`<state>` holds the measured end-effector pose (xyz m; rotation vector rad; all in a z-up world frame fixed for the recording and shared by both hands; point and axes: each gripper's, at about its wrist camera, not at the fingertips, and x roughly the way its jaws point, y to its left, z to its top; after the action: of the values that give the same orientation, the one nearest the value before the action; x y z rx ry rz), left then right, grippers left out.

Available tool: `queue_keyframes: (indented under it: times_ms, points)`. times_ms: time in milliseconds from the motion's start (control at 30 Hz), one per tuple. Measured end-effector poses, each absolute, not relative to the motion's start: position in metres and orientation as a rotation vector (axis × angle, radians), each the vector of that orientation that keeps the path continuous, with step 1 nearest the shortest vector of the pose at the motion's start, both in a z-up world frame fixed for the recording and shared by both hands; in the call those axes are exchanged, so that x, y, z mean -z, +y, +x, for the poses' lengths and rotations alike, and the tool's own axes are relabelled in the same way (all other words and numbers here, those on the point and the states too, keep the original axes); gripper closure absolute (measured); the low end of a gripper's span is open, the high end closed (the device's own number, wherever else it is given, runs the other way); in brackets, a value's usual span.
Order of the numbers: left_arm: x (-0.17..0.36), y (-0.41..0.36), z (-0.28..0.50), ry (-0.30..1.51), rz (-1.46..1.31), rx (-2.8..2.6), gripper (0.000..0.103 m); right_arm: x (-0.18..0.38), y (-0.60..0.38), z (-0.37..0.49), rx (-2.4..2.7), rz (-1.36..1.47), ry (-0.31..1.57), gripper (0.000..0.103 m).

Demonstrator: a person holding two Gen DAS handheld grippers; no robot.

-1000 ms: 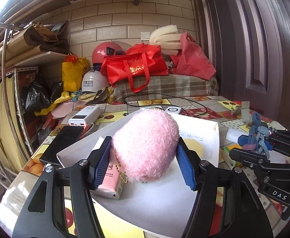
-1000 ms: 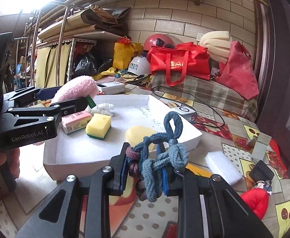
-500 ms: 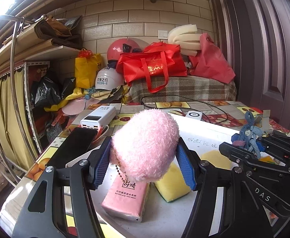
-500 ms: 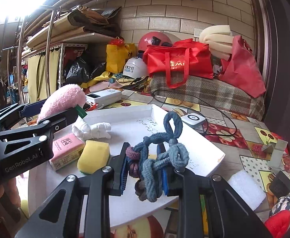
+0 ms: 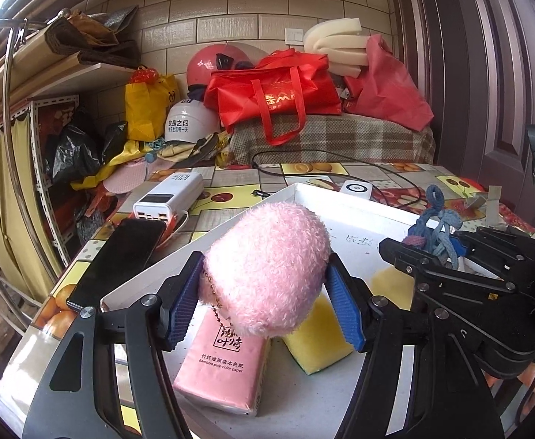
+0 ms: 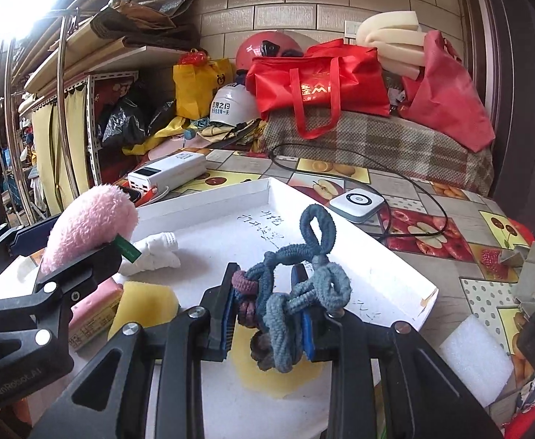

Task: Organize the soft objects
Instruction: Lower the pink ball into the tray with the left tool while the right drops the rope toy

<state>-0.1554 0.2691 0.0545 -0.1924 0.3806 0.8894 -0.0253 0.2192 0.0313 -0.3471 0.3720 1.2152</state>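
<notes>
1. The fluffy pink plush pouch (image 5: 267, 267) sits squeezed between the blue pads of the left hand-held gripper (image 5: 265, 301), held above the shallow white cardboard tray (image 6: 344, 226), seemingly to be set down among the soft things.
2. The tangled bundle of blue-grey hair ties (image 6: 293, 285) is pinched in the right hand-held gripper (image 6: 267, 314), over the tray's near part.
3. Under the pouch lie a pink tissue pack (image 5: 223, 369) and a yellow sponge (image 5: 318, 340); a white rolled cloth (image 6: 155, 252) lies further in.
4. Compared with a second ago, both grippers have come further over the tray, and the worktop (image 6: 446, 234) shows less.
</notes>
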Motion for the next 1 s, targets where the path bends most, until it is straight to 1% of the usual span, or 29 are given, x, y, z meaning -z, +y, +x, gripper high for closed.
queue_keyframes:
  times_ms: [33, 67, 100, 133, 167, 200, 300, 633, 1000]
  points:
    - [-0.055, 0.268, -0.157, 0.373, -0.189, -0.904, 0.033, -0.032, 0.220, -0.028, -1.213, -0.354, 0.362, 0.062]
    - [-0.055, 0.266, -0.159, 0.360, -0.185, -0.922, 0.032, -0.032, 0.219, -0.030, -1.209, -0.360, 0.351, 0.055]
    - [-0.056, 0.265, -0.162, 0.342, -0.185, -0.940, 0.029, -0.032, 0.218, -0.032, -1.205, -0.363, 0.339, 0.040]
    - [-0.057, 0.264, -0.166, 0.325, -0.186, -0.960, 0.021, -0.032, 0.218, -0.032, -1.193, -0.363, 0.331, 0.031]
    - [-0.057, 0.264, -0.169, 0.312, -0.191, -0.970, 0.014, -0.033, 0.217, -0.030, -1.188, -0.356, 0.336, 0.026]
    - [-0.057, 0.265, -0.171, 0.305, -0.196, -0.976, 0.000, -0.033, 0.217, -0.027, -1.183, -0.345, 0.348, 0.020]
    - [-0.057, 0.266, -0.171, 0.300, -0.195, -0.979, 0.000, -0.033, 0.215, -0.020, -1.185, -0.314, 0.371, 0.018]
    - [-0.058, 0.265, -0.177, 0.276, -0.191, -1.005, 0.000, -0.035, 0.214, -0.024, -1.169, -0.317, 0.340, 0.018]
    - [-0.060, 0.262, -0.184, 0.238, -0.187, -1.040, 0.000, -0.039, 0.204, -0.032, -1.123, -0.292, 0.258, 0.018]
